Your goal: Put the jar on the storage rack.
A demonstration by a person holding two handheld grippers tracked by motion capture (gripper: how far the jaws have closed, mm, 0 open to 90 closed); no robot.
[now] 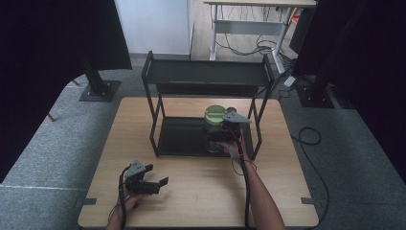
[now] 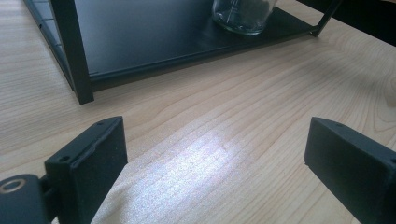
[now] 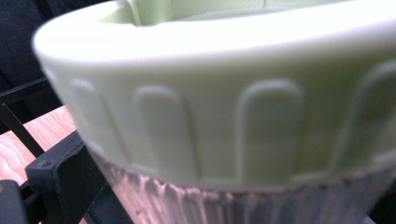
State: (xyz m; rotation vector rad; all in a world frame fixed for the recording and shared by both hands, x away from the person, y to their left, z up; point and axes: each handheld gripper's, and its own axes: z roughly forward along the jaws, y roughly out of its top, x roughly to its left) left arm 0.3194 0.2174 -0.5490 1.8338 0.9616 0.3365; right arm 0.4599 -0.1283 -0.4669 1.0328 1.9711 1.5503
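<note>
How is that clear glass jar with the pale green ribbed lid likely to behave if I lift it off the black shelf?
The clear glass jar looks rigid and probably heavy for its size, and breakable if knocked against the black metal shelf frame. Its smooth wall may be slippery. The pale green ribbed lid offers better grip. The right claw sits at the jar.

Bench (image 1: 191, 191): pale wood grain. Shelf rack (image 1: 206, 76): black metal. Jar (image 3: 243, 200), centre frame: clear ribbed glass; lid (image 3: 224, 116) was pale green, fluted. Floor (image 1: 43, 158): grey carpet. Hand-held gripper (image 2: 215, 154): black pads.
</note>
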